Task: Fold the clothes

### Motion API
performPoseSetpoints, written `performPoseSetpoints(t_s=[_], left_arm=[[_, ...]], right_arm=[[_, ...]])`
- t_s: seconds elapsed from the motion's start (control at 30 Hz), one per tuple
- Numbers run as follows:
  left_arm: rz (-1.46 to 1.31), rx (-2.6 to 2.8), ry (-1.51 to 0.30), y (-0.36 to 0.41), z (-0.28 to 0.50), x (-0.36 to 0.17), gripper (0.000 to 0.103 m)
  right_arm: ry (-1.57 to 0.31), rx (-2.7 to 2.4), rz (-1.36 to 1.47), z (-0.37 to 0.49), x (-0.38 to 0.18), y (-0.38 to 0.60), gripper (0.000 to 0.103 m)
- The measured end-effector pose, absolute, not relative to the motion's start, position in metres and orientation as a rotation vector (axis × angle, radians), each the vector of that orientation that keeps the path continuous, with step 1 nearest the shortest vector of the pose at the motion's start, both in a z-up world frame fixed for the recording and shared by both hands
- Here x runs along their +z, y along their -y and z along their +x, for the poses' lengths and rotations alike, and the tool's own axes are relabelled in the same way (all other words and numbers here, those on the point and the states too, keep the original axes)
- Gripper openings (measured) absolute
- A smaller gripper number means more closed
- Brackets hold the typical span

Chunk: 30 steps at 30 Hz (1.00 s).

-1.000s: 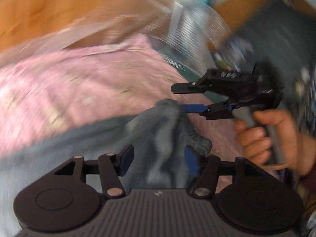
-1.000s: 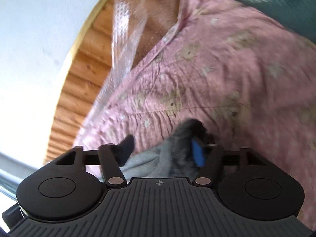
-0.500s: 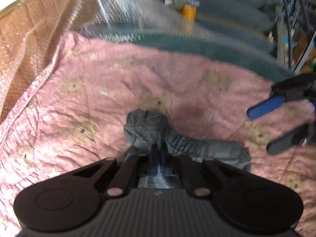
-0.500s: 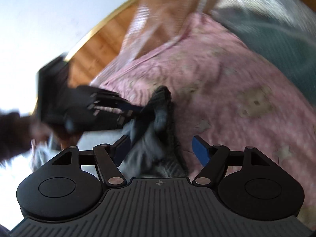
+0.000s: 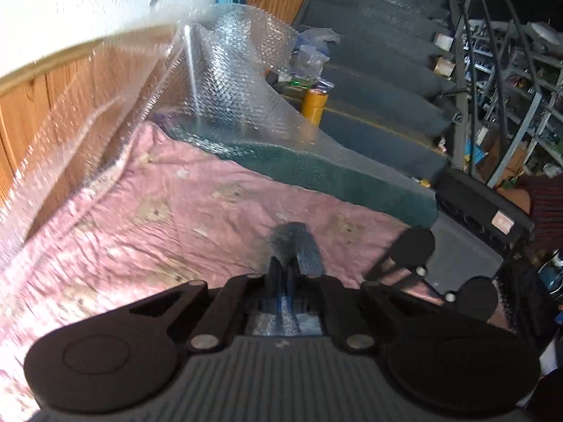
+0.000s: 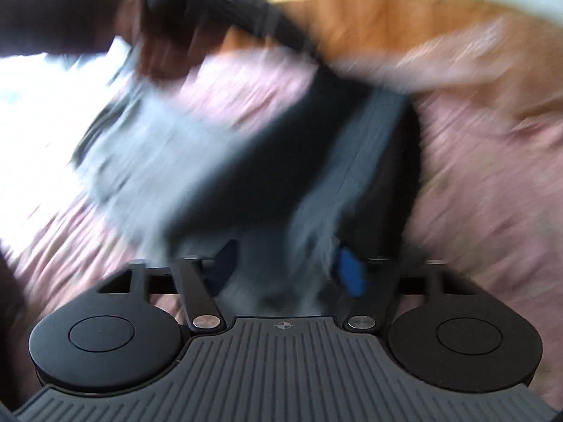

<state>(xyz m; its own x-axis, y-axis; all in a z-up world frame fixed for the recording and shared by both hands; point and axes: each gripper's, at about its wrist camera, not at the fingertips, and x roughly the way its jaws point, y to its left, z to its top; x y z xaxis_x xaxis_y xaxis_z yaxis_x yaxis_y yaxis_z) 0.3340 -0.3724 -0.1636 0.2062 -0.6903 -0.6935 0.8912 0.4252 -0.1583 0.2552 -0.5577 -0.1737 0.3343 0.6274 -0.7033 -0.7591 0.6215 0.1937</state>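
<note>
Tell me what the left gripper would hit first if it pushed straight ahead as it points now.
The left gripper, shut on the grey garment, points down across the pink quilt. Going straight on, it would likely press into the quilt first, before the green edge beyond; depth is unclear.

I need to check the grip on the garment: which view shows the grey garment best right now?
Right wrist view: blurred, but it shows the grey garment spread over the pink quilt. Left wrist view shows only a bunched end pinched in the left gripper.
</note>
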Motion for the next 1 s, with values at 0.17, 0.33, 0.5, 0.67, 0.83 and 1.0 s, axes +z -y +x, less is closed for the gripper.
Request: performPoseSetpoints(t_s=[0.17, 0.33, 0.5, 0.67, 0.83, 1.0], left_arm=[[0.331, -1.168, -0.822, 0.395, 0.336, -0.176, 0.002], [0.516, -1.081, -0.861, 0.439, 0.341, -0.222, 0.008], [0.684, -0.968, -0.837, 0.463, 0.332, -0.249, 0.02], [0.434, -0.986, -0.855, 0.42, 0.332, -0.216, 0.052], [0.179, -0.792, -0.913, 0.339, 0.317, -0.199, 0.053], [0.026, -0.592, -0.96, 0.243, 0.262, -0.191, 0.053]], right_arm=[[-0.918, 0.965, -0.037, 0.246, -0.164, 0.597, 0.021], [-0.997, 0.898, 0.043, 0.232, -0.184, 0.623, 0.017], [-1.046, 0.796, 0.044, 0.224, -0.206, 0.635, 0.017], [-0.847, 0.684, 0.133, 0.206, -0.173, 0.642, 0.036], [-0.844, 0.705, 0.102, 0.21, -0.17, 0.636, 0.057], [-0.895, 0.731, 0.067, 0.22, -0.172, 0.64, 0.003]])
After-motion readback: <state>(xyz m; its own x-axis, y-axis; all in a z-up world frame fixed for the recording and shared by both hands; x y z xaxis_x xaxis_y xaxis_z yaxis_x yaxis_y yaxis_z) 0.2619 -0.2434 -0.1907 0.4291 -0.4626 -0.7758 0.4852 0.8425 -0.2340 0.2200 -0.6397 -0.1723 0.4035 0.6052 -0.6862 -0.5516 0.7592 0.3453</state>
